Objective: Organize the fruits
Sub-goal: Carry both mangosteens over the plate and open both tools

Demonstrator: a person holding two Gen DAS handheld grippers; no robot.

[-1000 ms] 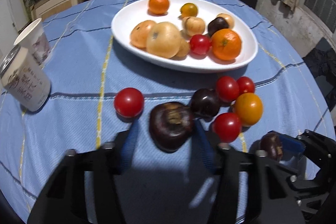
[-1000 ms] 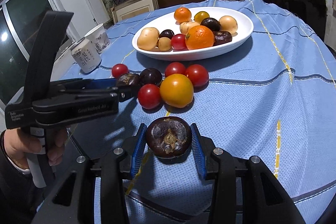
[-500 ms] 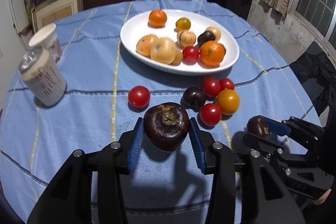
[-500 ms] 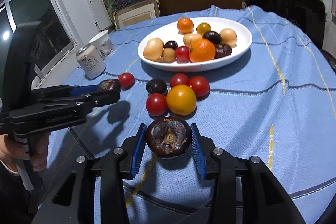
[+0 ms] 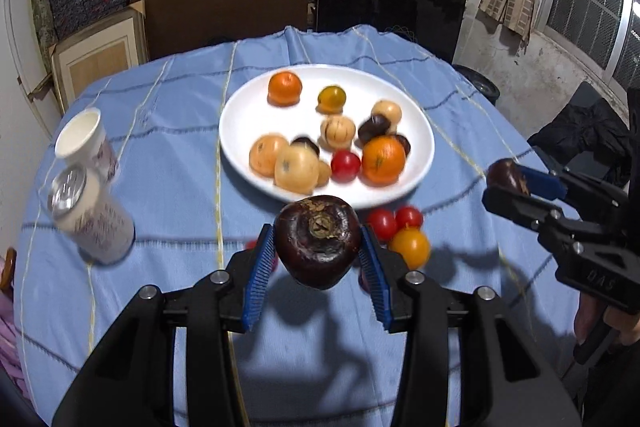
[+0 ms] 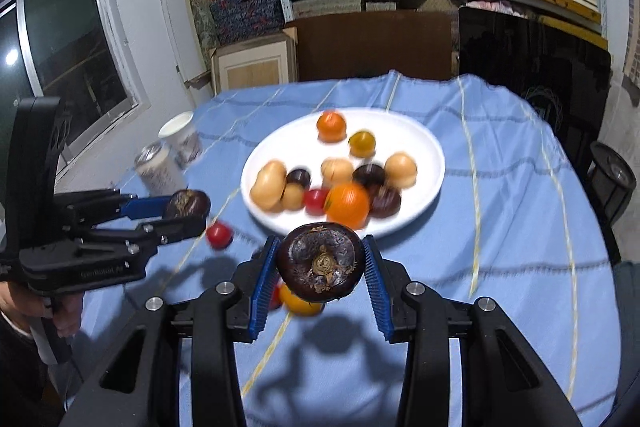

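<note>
- Left claw (image 5: 318, 259): jaws part-open and clamped on a dark fruit (image 5: 318, 241), blue pads (image 5: 260, 267) pressing on both flanks, stem scar facing the camera; the fruit is clear of the surface (image 5: 168, 131), with its shadow cast on the cloth below.
- Right claw (image 6: 320, 277): jaws at a similar width, gripping a second dark fruit (image 6: 320, 263) in the same way, also held above the cloth.
- Each claw appears in the other's view: the right one at the right edge, its fruit showing at the tip (image 5: 507, 177); the left one at the left edge (image 6: 186, 205), with a hand (image 6: 60, 311) on its handle.
- Plate (image 5: 420, 131): white, oval, beyond both claws; it carries oranges, pale round fruits, a red tomato (image 5: 346, 166) and several dark fruits.
- Loose fruit: red tomatoes (image 5: 394, 221) and a yellow one (image 5: 410, 247) lie on the cloth between claws and plate; others may be hidden behind the held fruits, as blur and occlusion limit the count.
- Can (image 5: 90, 219) and cup (image 5: 82, 139): at the left, well apart from the plate.
- Step in hand, as judged: transport of two picked fruits toward the plate.
- Next move calls for: carrying each fruit over the near rim, lowering into a free patch, probably near the other dark fruits, then releasing without knocking the pile.
</note>
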